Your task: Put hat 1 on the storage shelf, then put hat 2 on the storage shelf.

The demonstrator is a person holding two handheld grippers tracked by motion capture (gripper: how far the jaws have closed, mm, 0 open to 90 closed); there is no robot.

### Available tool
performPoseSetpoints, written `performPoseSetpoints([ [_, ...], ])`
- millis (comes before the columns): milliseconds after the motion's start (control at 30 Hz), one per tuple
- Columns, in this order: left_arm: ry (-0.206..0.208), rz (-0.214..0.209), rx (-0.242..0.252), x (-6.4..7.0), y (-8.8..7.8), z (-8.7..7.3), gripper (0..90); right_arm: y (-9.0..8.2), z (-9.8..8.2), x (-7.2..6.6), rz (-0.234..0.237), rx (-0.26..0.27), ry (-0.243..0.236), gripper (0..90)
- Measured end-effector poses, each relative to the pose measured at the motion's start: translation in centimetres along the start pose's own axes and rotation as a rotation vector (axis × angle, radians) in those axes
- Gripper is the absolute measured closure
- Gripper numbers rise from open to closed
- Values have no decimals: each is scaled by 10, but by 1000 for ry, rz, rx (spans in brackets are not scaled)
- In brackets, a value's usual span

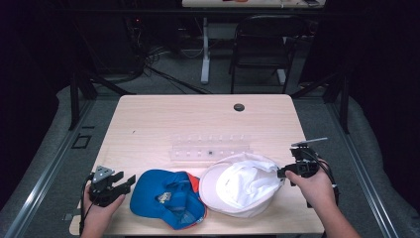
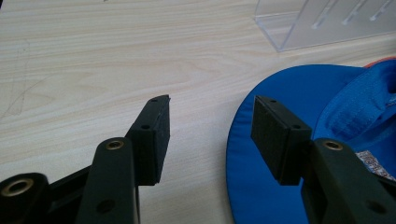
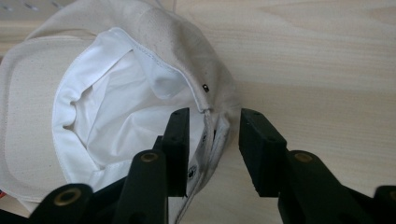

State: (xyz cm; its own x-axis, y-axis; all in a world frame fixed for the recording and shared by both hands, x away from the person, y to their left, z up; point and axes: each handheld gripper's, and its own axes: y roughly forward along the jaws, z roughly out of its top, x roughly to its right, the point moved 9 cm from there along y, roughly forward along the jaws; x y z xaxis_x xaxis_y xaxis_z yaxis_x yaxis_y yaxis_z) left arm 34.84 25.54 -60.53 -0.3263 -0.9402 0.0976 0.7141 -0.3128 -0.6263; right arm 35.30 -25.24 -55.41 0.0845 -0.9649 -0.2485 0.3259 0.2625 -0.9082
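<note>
Right gripper view: my right gripper stands spread — the white cap's back edge between its jaws, unpinched; my left gripper gapes beside the blue cap.

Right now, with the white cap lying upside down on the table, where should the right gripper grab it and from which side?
Grip the white cap at its back edge, where the band stands up, coming in from the table's right. That edge already sits between the open jaws of the right gripper, and it looks thin enough to pinch; the brim lies flat on the far side.
</note>
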Motion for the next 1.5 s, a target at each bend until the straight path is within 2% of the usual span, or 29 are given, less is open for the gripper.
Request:
performPoseSetpoints([
  [133, 0, 0, 3, 0, 0, 0, 476, 1, -1, -1, 9, -30, 36, 612],
  [200, 0, 0, 3, 0, 0, 0, 477, 3, -5, -1, 9, -74, 39, 601],
  [267, -1, -1, 3, 1, 0, 0, 477, 4, -5, -3, 14, -79, 49, 601],
  [400, 2, -4, 3, 1, -1, 0, 476, 8, -7, -2, -3, -119, 39, 600],
  [433, 0, -5, 4, 1, 0, 0, 476, 8, -7, -4, 3, -117, 56, 600],
  [500, -1, -5, 3, 1, 0, 0, 476, 11, -7, -2, -11, -143, 59, 605],
  [600, -2, -4, 4, 1, 0, 0, 476, 13, -7, -4, 8, -147, 83, 609],
  [667, 1, -4, 2, 1, 0, 0, 476, 14, -8, -2, 5, -182, 82, 614],
  [800, 2, -4, -2, 1, 0, -1, 476, 18, -9, -2, -11, -202, 89, 636],
  [833, 5, -4, -4, 0, 0, -1, 476, 21, -9, -4, -5, -206, 107, 652],
  [1000, 3, -3, -6, 0, 0, -1, 476, 23, -10, -4, -34, -225, 94, 698],
  [1167, 1, -5, -2, 1, 1, -1, 476, 23, -10, -4, -23, -257, 94, 763],
  [1233, 1, -4, -2, 1, 1, -1, 476, 23, -9, -5, -19, -245, 102, 791],
  [1267, 2, -5, -3, 1, 1, -1, 476, 21, -10, -5, -21, -264, 86, 800],
  [1500, 4, -3, -4, 0, 0, -1, 476, 12, -6, -12, -4, -267, 62, 810],
])
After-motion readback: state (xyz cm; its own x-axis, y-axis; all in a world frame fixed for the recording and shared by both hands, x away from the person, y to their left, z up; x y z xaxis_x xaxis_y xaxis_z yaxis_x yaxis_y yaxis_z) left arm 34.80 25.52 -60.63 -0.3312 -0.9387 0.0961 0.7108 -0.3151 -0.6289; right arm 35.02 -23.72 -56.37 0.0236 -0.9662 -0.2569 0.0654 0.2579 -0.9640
